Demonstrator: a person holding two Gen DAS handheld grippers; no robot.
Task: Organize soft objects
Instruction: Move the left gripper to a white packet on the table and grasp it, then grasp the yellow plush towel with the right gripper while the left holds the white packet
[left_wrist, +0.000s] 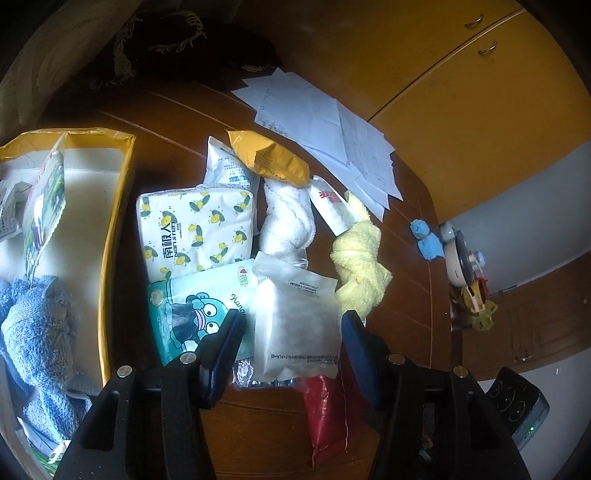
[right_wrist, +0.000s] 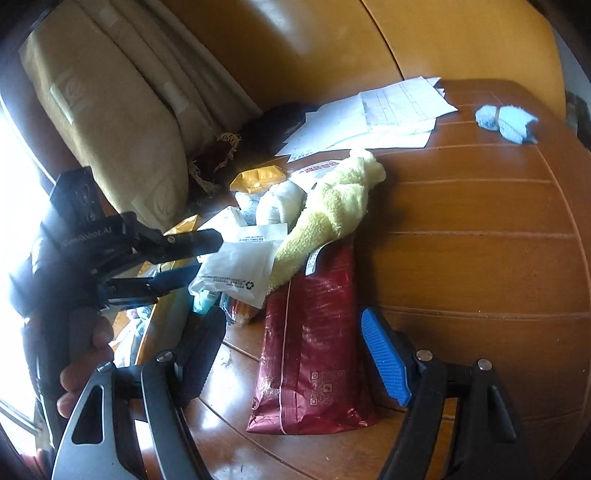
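Observation:
A pile of soft things lies on the wooden table (left_wrist: 406, 302). My left gripper (left_wrist: 291, 325) is open and hovers over a translucent white pouch (left_wrist: 295, 317), with a teal cartoon tissue pack (left_wrist: 192, 317) at its left finger. Beyond lie a lemon-print tissue pack (left_wrist: 195, 229), a rolled white towel (left_wrist: 288, 218) and a yellow towel (left_wrist: 360, 273). A dark red pack (left_wrist: 328, 410) lies below. My right gripper (right_wrist: 291, 332) is open and straddles the red pack (right_wrist: 314, 354). The yellow towel (right_wrist: 328, 214) overlaps its far end. The left gripper (right_wrist: 207, 254) shows over the white pouch (right_wrist: 240, 269).
An open yellow box (left_wrist: 114, 229) at the left holds a blue towel (left_wrist: 37, 339) and packets. White papers (left_wrist: 332, 136) lie at the back. A small blue cloth (left_wrist: 424, 240) and toys (left_wrist: 465, 269) sit at the table's right edge. A cushion (right_wrist: 110, 118) leans behind the pile.

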